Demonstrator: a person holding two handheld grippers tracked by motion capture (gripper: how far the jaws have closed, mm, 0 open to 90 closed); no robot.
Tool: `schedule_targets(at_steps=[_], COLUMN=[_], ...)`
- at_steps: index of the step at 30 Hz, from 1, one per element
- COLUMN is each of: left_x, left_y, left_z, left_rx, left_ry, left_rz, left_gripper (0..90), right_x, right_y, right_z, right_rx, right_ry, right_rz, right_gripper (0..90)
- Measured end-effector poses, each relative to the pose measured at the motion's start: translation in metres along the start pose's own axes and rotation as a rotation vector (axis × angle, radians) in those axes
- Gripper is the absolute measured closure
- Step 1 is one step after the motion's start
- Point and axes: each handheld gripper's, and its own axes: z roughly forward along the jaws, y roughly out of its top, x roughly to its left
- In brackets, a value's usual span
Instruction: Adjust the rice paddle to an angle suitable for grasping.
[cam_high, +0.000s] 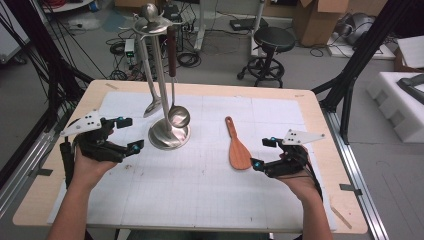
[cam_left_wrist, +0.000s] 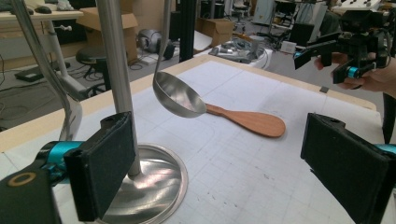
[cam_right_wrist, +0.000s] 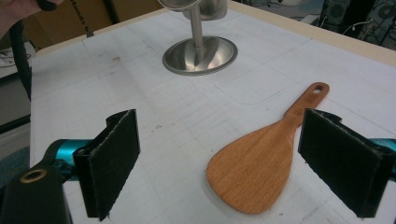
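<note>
Wooden spatula (cam_high: 238, 148) flat on desk (cam_high: 320, 145), right of centre, handle pointing far | right tongs (cam_high: 263, 153) wide, empty, just beside spatula's blade (no contact) | left tongs (cam_high: 128, 134) wide, empty, near steel stand (cam_high: 169, 134) at its left | ladle (cam_high: 178, 116) hanging on stand.

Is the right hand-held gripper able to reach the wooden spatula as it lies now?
Probably yes: the right hand-held gripper is open beside the wooden spatula, which lies flat with nothing between them.
</note>
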Motion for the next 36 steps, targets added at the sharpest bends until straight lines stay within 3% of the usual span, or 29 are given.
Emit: schedule_targets(at_steps=[9,19,29,36], left_x=[0.001,0.002,0.002,0.001], left_y=[-0.002,-0.002,-0.001,0.0], left_z=[0.0,-0.001,-0.006,-0.009], left_rx=[0.007,0.001,-0.002,-0.003], left_ry=[0.003,-0.001,0.004,0.006], left_rz=[-0.002,-0.001,0.002,0.009], left_gripper=[10.5,10.5,9.8,9.6], right_x=[-0.001,-0.002,-0.002,-0.014], right_y=[0.0,0.0,0.015,0.029], right_z=[0.0,0.0,0.012,0.032], right_rx=[0.003,0.003,0.051,0.117], right_ry=[-0.004,-0.04,-0.083,-0.136], right_rz=[0.007,0.021,0.038,0.064], right_gripper=[12.0,12.9,12.8,12.7])
